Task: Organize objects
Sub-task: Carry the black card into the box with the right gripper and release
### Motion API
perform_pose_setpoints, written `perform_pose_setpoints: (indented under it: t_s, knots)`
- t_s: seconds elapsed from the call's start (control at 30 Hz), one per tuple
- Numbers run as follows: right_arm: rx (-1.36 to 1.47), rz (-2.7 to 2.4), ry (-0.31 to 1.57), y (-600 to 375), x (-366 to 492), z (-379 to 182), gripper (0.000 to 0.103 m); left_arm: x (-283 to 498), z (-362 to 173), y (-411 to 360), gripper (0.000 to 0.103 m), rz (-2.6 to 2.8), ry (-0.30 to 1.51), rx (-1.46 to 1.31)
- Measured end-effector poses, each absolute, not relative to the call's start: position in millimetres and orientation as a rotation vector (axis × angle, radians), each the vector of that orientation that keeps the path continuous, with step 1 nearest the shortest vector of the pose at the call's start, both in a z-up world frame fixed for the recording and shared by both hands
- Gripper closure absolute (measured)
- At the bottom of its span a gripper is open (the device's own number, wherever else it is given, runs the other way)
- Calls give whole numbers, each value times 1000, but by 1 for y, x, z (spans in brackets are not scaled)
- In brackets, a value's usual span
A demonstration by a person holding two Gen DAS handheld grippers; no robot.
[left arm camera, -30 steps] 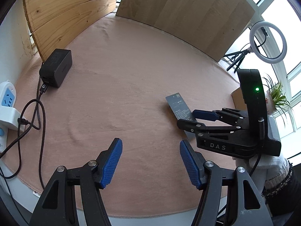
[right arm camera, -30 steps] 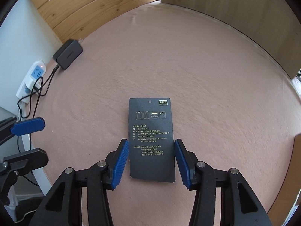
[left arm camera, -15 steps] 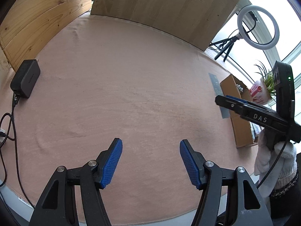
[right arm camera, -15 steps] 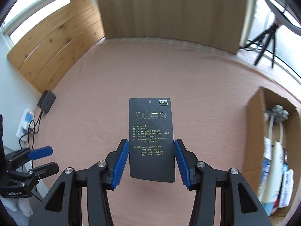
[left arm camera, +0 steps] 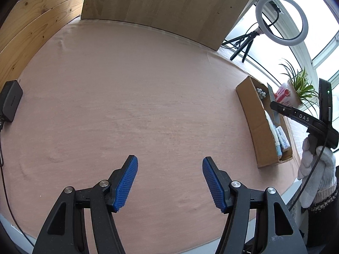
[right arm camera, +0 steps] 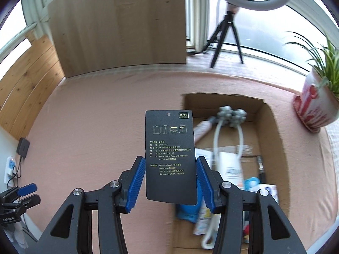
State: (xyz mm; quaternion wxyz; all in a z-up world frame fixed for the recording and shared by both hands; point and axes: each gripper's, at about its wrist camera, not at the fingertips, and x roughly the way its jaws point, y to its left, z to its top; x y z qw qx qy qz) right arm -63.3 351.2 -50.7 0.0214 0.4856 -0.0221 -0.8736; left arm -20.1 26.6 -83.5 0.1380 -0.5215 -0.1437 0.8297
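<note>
A black clothing tag [right arm camera: 169,148] with yellow print stands upright between the blue pads of my right gripper [right arm camera: 170,169], which is shut on its lower half. The tag hangs in the air over the near left part of an open cardboard box [right arm camera: 273,127]. The box holds a grey massage roller [right arm camera: 231,114] and several packets. In the left wrist view the right gripper [left arm camera: 275,105] hovers above the box [left arm camera: 252,114], held by a white-gloved hand [left arm camera: 317,169]. My left gripper [left arm camera: 169,180] is open over the pink table cover, with nothing between its fingers.
A black power adapter [left arm camera: 9,103] and its cable lie at the table's left edge, beside a power strip [right arm camera: 9,167]. A ring light on a tripod [left arm camera: 281,19] and a potted plant [right arm camera: 313,105] stand beyond the box. Wooden boards [left arm camera: 159,6] wall the back.
My right gripper lifted the tag off the table and carried it right, to above the cardboard box. The left gripper turned right, still open.
</note>
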Motion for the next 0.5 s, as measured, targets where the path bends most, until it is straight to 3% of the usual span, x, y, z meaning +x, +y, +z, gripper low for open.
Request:
perform_pose_setpoints:
  t_s: [0.5]
  knots:
    - [1575,-2787,-285,442,-81,-64,57,-29,-79,61,36,2392,-357,-1518]
